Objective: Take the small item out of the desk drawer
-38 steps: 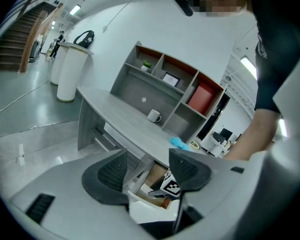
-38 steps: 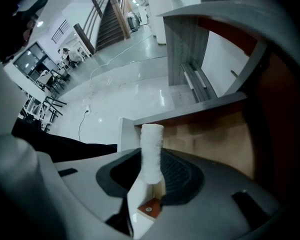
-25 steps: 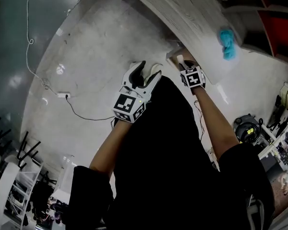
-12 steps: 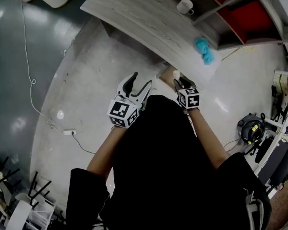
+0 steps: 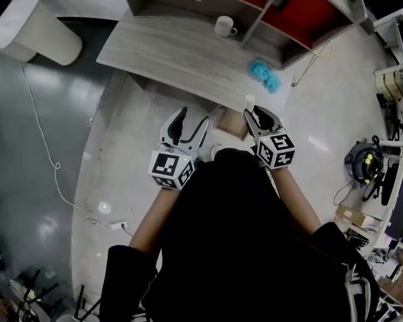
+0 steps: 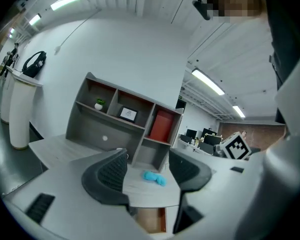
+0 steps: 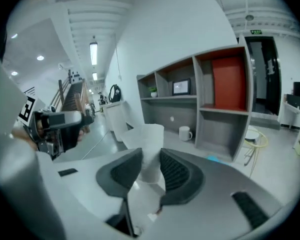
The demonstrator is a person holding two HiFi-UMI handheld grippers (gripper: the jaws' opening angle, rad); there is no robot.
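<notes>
Clamping a small white item (image 7: 149,134), the right gripper (image 7: 151,158) hovers beside the left gripper (image 6: 147,168), whose jaws stand apart.

Overhead and low views, same desk (image 5: 174,49)

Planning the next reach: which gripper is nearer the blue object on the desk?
Right. The right gripper sits just off the desk edge in front of the blue object; the left gripper is farther away, off to its left.

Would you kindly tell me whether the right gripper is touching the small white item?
Touching. The right gripper squeezes the small white item from both sides, plain in the right gripper view.
</notes>
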